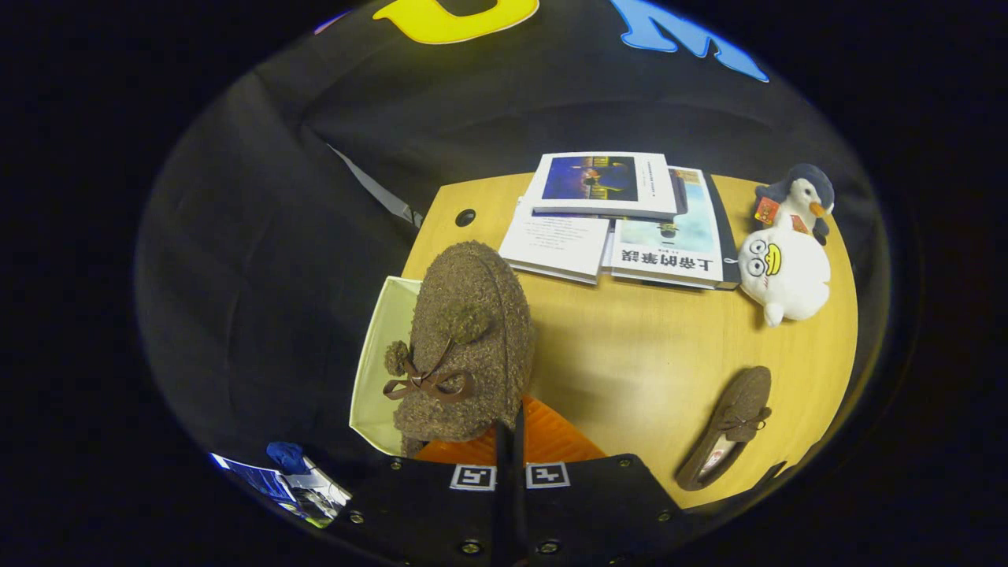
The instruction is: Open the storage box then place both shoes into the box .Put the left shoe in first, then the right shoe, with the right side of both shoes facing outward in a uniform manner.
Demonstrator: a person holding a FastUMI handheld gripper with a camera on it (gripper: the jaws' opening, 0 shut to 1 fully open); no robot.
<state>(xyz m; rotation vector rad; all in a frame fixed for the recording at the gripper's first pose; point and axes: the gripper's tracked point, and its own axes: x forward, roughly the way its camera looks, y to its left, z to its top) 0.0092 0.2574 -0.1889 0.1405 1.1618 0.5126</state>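
The tongs (510,441) are closed down to a thin slit, their two fingers pinching the rear edge of a fuzzy brown shoe (465,339), which hangs lifted ahead of them with its toe pointing away and its bow and pompoms facing up. Under and just to the left of this shoe a pale yellow-green panel (374,370) shows at the tabletop's near left corner; it looks like the storage box or its opened lid, though the shoe hides too much of it to tell which, or whether the box stands open. An orange ribbed part (551,441) lies just beyond the fingers, beneath the shoe's heel; what it belongs to cannot be told. The second shoe (728,425) lies on its side on the wooden tabletop (630,354), well apart to the right, its inside opening visible, untouched. At the far side of the tabletop sit a stack of books (614,216) and, to their right, two plush toys, a white one (783,272) and a penguin (799,197) behind it. Judging by this, the task seems to be in its first placing step: one shoe is held over the box area but not yet set in, and I cannot say for certain that it is the left one. Still to do: lower and release it with its right side outward, then fetch the other shoe and place it the same way
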